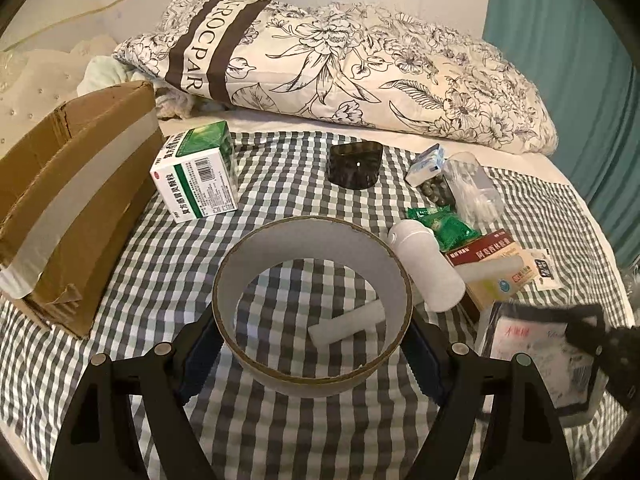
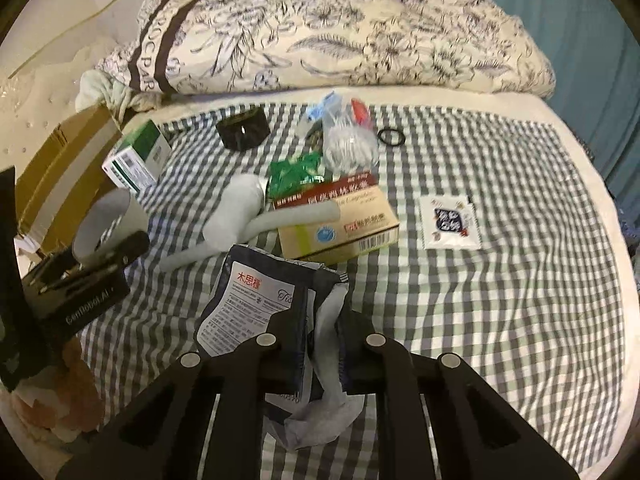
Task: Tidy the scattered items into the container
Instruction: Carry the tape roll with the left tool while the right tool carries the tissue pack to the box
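Container: brown corrugated cardboard box (image 1: pixel 76 200) with a grey tape band, at the left edge of the grey-and-white checked cloth (image 1: pixel 280 168). Its inside is not visible in either view, so I cannot tell what it holds.
Left gripper (image 1: pixel 312 344): jaws spread wide, pads pressing the outer wall of the wide cardboard tape ring with white inner face (image 1: pixel 312 280); ring held clear above the cloth.
Right gripper (image 2: pixel 316 336): jaws nearly closed, pinching the dark blue and white printed sachet (image 2: pixel 256 296), held above the cloth.
Progress: early to middle, by my judgement. Two items in hand, none seen in the box, most still scattered.
Count, in hand: 1 ring, 1 sachet.
Count, on cloth, boxes: 1 green-and-white medicine carton (image 1: pixel 196 176) just beside the container; 1 red-and-tan flat medicine carton (image 2: pixel 340 220).
Count, on cloth, others: 1 dark smoked-glass dish (image 1: pixel 354 164); 1 clear bag of cotton swabs (image 2: pixel 348 144); 1 green foil packet (image 2: pixel 296 172); 1 white bottle (image 1: pixel 428 264); 1 white rolled tube (image 1: pixel 348 324); 1 black ring band (image 2: pixel 391 136); 1 white flat sachet with dark print (image 2: pixel 450 222).
Uncertain: small blue-and-white pack and dark pills behind the swab bag, count unclear.
Left to do: carry both held items to the box, then collect the rest.
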Action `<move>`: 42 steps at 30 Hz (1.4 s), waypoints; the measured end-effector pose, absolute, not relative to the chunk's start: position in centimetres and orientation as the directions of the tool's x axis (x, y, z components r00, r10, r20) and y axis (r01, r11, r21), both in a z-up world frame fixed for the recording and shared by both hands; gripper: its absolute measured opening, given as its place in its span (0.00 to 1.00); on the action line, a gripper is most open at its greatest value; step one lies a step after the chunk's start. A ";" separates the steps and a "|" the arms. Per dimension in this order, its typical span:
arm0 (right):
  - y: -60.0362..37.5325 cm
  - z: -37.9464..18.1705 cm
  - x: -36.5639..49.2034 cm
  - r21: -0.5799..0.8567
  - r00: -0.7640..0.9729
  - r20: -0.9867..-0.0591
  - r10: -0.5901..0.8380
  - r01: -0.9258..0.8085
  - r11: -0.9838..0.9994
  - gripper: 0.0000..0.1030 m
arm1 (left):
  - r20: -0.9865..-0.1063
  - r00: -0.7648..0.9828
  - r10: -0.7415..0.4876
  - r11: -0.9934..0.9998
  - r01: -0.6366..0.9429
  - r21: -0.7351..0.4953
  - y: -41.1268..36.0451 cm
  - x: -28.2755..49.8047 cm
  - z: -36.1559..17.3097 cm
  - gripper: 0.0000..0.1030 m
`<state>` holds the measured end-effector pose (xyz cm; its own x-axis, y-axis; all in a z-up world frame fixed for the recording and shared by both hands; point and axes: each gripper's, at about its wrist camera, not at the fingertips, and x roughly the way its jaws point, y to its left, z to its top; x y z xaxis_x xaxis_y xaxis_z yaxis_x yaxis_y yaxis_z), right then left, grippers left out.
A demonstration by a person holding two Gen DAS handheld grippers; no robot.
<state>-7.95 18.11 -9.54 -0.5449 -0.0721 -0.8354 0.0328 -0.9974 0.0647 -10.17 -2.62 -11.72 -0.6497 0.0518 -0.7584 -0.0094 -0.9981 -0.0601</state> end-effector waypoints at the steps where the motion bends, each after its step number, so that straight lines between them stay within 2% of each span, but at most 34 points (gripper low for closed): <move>1: 18.1 -9.1 -7.7 0.064 -0.553 -0.830 -0.071 0.033 -0.997 0.12 | -0.758 -0.650 0.052 -0.998 -0.008 -0.061 -2.7 -9.9 -11.5 0.81; 22: 15.5 -1.1 -4.8 0.101 -0.673 -0.730 -0.119 0.066 -0.993 0.12 | -0.735 -0.678 0.010 -1.000 0.009 -0.023 -5.5 -6.2 -3.6 0.81; 42: 6.2 4.1 -7.8 0.111 -0.698 -0.677 -0.234 0.217 -0.970 0.12 | -0.686 -0.723 -0.078 -0.989 0.141 -0.037 -14.3 -6.4 2.1 0.81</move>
